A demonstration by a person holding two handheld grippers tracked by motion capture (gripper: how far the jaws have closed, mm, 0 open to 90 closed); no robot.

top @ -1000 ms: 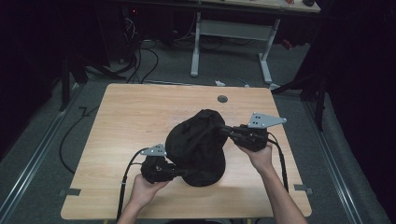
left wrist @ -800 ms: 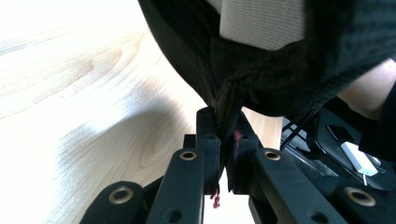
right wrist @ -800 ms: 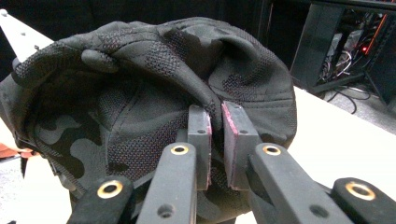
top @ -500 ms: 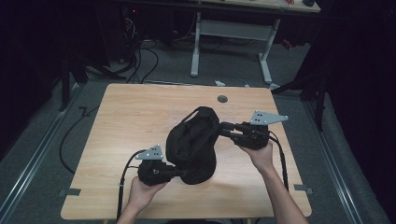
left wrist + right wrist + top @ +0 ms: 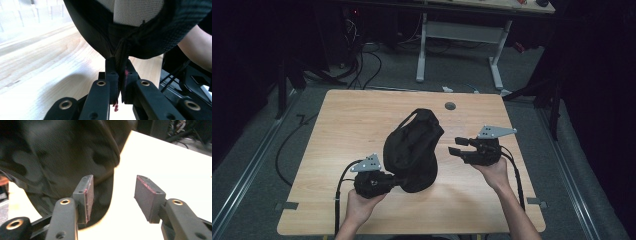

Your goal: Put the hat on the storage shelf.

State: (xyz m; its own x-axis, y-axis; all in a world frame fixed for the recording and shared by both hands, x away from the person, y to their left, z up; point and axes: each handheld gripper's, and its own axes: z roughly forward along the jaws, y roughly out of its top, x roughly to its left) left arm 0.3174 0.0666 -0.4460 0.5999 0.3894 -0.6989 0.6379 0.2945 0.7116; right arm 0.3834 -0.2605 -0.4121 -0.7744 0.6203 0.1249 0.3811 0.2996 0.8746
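A black fabric bag [image 5: 414, 150] with a loop handle lies slumped in the middle of the wooden table [image 5: 352, 115]. My left gripper [image 5: 399, 181] is at the bag's near end. In the left gripper view its jaws [image 5: 119, 62] are shut on a gathered fold of the bag [image 5: 140, 32], which hangs above them with a pale mesh lining showing. My right gripper [image 5: 457, 146] sits just right of the bag. Its jaws have just been opening, and they now stand apart [image 5: 112, 187] with nothing between them, the bag [image 5: 62, 152] beside the left pad.
A small dark round disc [image 5: 450, 106] sits in the tabletop behind the bag. A white desk frame [image 5: 457, 35] and cables [image 5: 362, 55] are on the floor beyond the table. A forearm [image 5: 192, 47] shows at the right of the left gripper view.
The right gripper has let go of the bag's right edge and opened, now slightly clear of it. The bag has drawn in narrower toward the left. The left gripper keeps its grip.
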